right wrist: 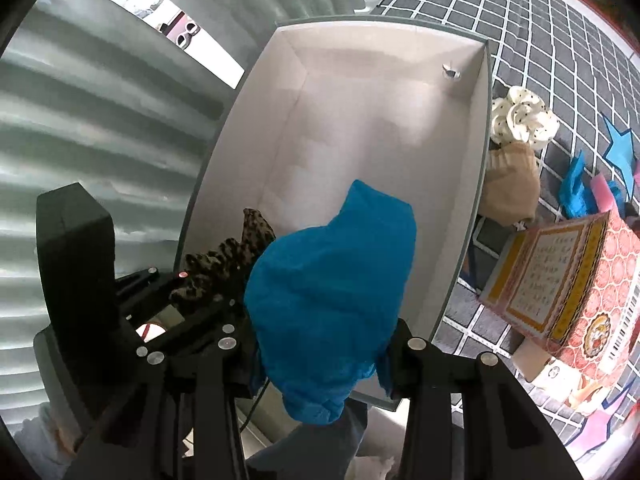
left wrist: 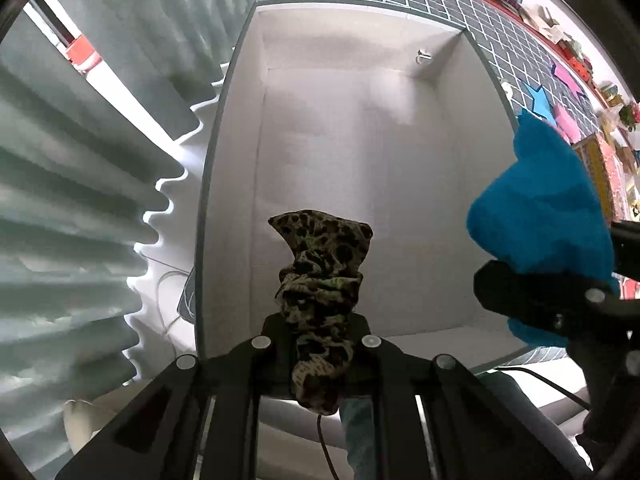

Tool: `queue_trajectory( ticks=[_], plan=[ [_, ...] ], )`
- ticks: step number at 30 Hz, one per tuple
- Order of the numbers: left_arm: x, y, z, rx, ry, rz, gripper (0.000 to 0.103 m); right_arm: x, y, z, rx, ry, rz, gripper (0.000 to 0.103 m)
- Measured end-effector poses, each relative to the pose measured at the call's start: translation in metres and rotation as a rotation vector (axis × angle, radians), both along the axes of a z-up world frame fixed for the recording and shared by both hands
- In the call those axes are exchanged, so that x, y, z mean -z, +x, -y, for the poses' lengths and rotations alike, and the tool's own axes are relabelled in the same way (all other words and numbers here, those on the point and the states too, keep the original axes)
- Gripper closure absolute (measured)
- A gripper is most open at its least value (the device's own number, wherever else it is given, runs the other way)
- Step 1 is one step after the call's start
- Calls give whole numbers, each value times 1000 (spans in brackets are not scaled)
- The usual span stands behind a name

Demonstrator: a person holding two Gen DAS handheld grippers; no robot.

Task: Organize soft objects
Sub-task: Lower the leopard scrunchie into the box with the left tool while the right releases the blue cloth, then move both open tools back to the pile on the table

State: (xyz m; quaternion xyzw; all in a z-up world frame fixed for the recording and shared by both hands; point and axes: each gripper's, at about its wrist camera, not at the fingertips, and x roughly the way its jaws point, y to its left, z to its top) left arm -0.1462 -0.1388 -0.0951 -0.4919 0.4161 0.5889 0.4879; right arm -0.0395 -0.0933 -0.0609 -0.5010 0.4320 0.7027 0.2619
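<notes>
My left gripper (left wrist: 318,344) is shut on a leopard-print cloth (left wrist: 322,280) and holds it above the near end of an open white box (left wrist: 360,128). My right gripper (right wrist: 324,356) is shut on a blue fuzzy cloth (right wrist: 332,292) and holds it over the box's near right corner (right wrist: 460,280). In the left wrist view the blue cloth (left wrist: 548,216) and the right gripper (left wrist: 560,304) show at right. In the right wrist view the leopard cloth (right wrist: 228,260) and the left gripper (right wrist: 176,284) show at left. The box interior is bare.
The box stands on a grey checked mat (right wrist: 540,20). Right of the box lie a white dotted cloth (right wrist: 520,118), a beige cloth (right wrist: 512,184), blue and pink pieces (right wrist: 576,188) and a red patterned carton (right wrist: 572,280). Pleated grey curtains (left wrist: 72,208) hang at left.
</notes>
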Motion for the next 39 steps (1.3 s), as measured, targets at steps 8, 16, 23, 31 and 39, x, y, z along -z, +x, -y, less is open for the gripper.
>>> queue_trajectory(
  ticks=[8,16,23,31,39],
  plan=[
    [1,-3,1,0,2,-4,89,1,-6,9,-6,6,4,60],
    [1,-3,0,9,0,-7,89,1,-5,8,-9,12,-2,60],
    [1,1,0,7,1,-11,87,3,-3,8,-3,10,-2,60],
    [-15,0,6,4,94,-24,20,-3,-2,8,10,20,-18,37],
    [-36,-15,5,-76,171,132,0,-31,13,4,58,93,-39,1]
  ],
)
